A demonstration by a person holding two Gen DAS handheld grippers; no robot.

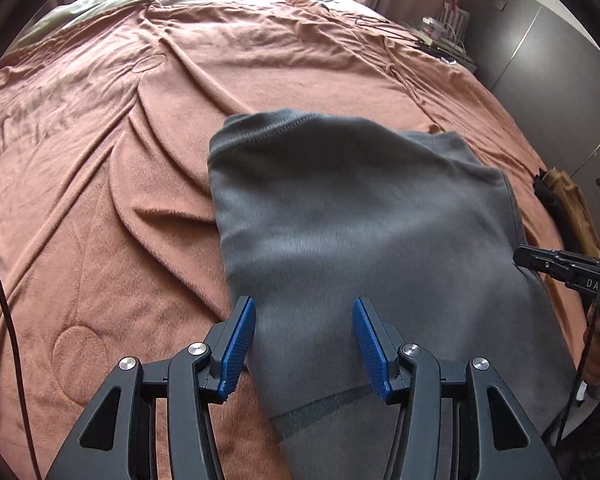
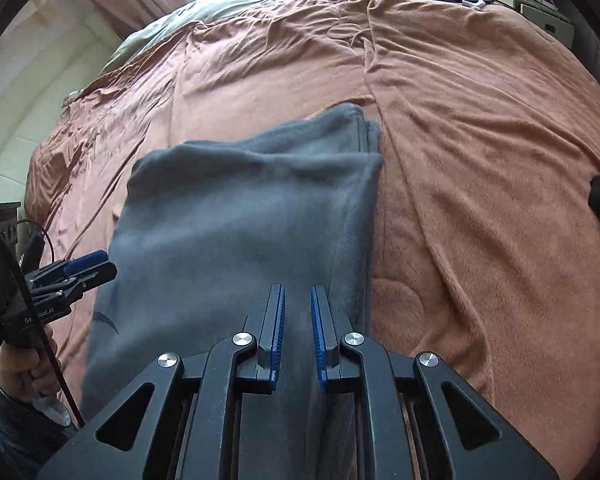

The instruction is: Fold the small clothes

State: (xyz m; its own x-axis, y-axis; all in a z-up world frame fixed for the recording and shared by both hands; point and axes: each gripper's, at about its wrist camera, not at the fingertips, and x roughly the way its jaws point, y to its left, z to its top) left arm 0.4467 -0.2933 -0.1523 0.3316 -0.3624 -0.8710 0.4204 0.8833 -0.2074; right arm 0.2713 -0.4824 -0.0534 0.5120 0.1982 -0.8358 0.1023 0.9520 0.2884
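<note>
A grey fleece garment [image 1: 360, 216] lies folded on the brown blanket [image 1: 100, 160] of a bed; it also shows in the right wrist view [image 2: 240, 216]. My left gripper [image 1: 304, 312] is open, its blue pads wide apart just above the garment's near part, holding nothing. My right gripper [image 2: 298, 300] has its pads close together with a narrow gap over the garment's right edge; whether cloth is pinched between them does not show. The right gripper shows at the garment's right edge in the left wrist view [image 1: 518, 258], the left gripper at the garment's left edge in the right wrist view [image 2: 100, 266].
The brown blanket [image 2: 480, 160] is creased and covers most of the bed. Cables and small devices [image 1: 432, 44] lie at the far right corner. A dark and tan item [image 1: 564, 200] sits at the bed's right edge. Dark wardrobe doors [image 1: 540, 40] stand behind.
</note>
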